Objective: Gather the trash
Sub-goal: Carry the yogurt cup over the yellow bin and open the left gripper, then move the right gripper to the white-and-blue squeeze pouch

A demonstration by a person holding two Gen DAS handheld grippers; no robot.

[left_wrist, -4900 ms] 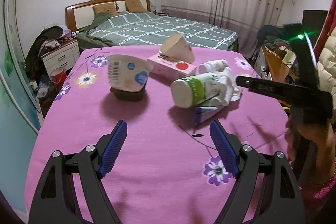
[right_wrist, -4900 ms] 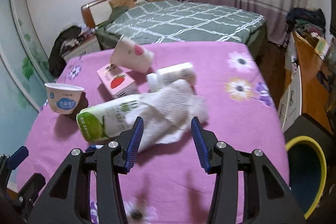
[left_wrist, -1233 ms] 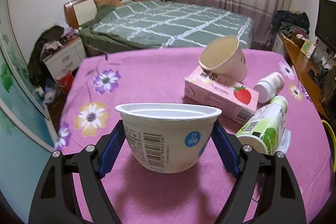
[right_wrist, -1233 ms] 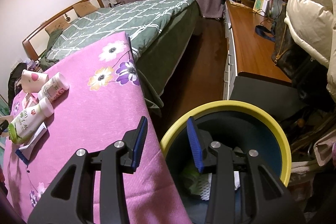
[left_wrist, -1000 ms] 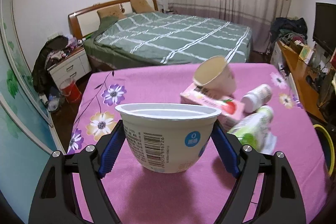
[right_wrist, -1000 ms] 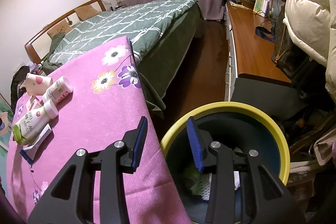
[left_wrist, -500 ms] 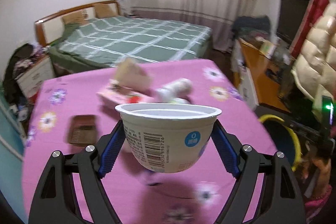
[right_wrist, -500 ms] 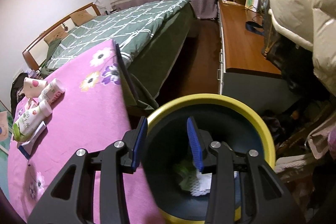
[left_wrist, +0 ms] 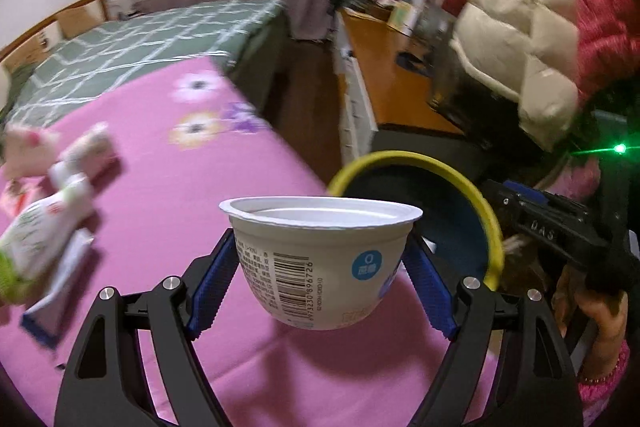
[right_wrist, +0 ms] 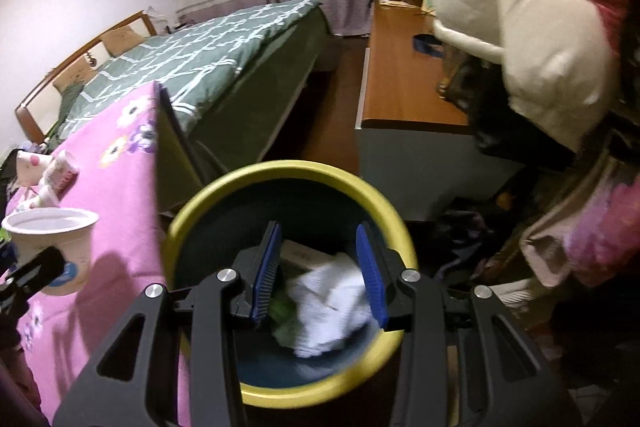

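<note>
Left wrist view: blurred, perhaps bottles (left_wrist: 44,227), beside gripped yogurt cup (left_wrist: 320,259).

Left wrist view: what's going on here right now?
A person is clearing trash off a pink floral table. The left gripper is clamped on a white yogurt cup, held near the yellow-rimmed bin. The right gripper hangs empty over the bin, above a white crumpled tissue inside.
</note>
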